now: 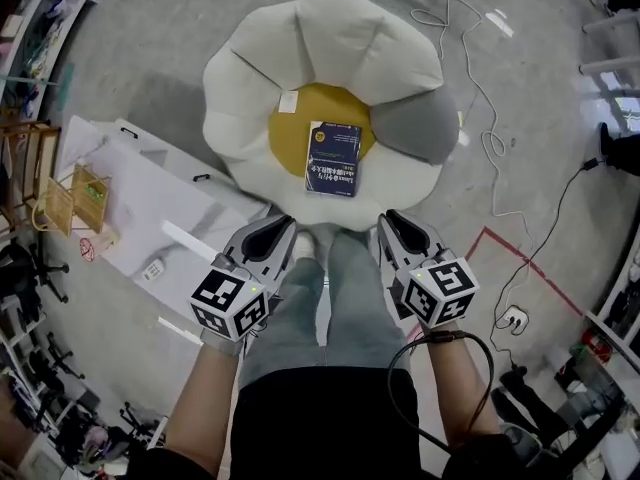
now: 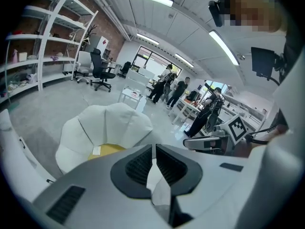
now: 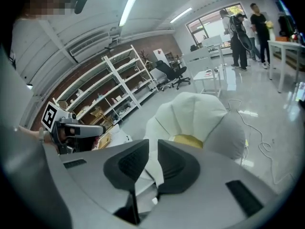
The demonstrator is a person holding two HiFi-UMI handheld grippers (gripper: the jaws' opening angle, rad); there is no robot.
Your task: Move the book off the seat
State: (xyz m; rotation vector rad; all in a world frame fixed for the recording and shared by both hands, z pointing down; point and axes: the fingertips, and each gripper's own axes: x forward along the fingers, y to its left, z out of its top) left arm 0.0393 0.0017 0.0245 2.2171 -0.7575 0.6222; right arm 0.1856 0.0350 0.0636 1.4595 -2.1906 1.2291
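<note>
Looking down on a dark blue book (image 1: 334, 158), lying flat on the yellow centre (image 1: 298, 118) of a flower-shaped seat (image 1: 330, 28), upper middle of the frame. Lower end of it spills just onto the white petal nearest the bottom, with the grey petal (image 1: 415, 126) just to the right.

Further down the frame: left gripper (image 1: 283, 230) clenched tight on nothing, right gripper (image 1: 392, 223) parted by only a sliver, also empty. Both angled toward the seat but well short of the book, not touching anything.

Guessing a slim paperback here: light, a bit bendy, cover probably slick. Sitting on soft padding, which helps (cushion gives way, unlike a tabletop), so should be easy to push one jaw under an edge. Would go for the near short edge or, better, the spine side, for stiffness. Pinching cover and pages together, otherwise likely to fan open and droop. Needs much wider jaws first, though.
</note>
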